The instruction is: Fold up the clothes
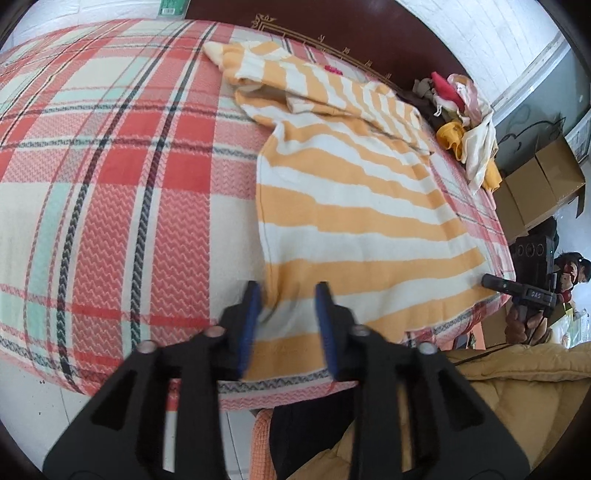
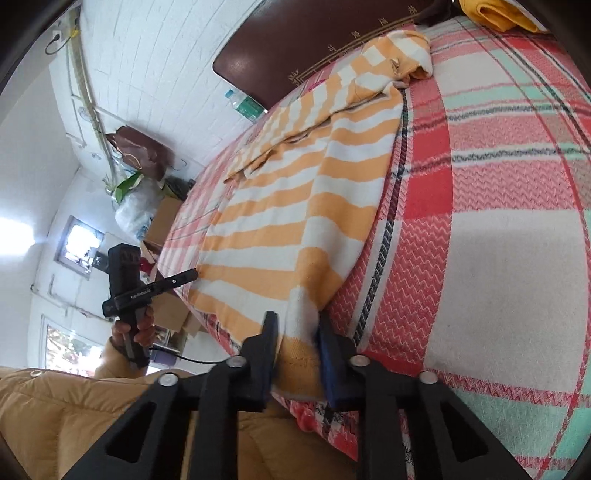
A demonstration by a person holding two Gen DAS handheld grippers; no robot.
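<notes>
An orange-and-white striped garment (image 1: 351, 206) lies spread on a red plaid bedspread (image 1: 110, 166), sleeves folded in near the headboard. My left gripper (image 1: 289, 295) stands open over the garment's near left hem corner; the cloth lies between its blue pads, which do not press on it. In the right wrist view the garment (image 2: 295, 206) runs away from my right gripper (image 2: 298, 323), which is shut on the other hem corner, the fabric bunched between the fingers. Each gripper shows in the other's view: the right gripper (image 1: 491, 281) and the left gripper (image 2: 186, 276) sit at the bed's edge.
A pile of mixed clothes (image 1: 461, 110) sits at the far right corner of the bed by the dark headboard (image 1: 332, 22). Cardboard boxes (image 1: 543, 177) stand beside the bed. A person's yellow padded jacket (image 1: 517, 387) fills the near side. A brown bag (image 2: 140, 151) hangs by the white wall.
</notes>
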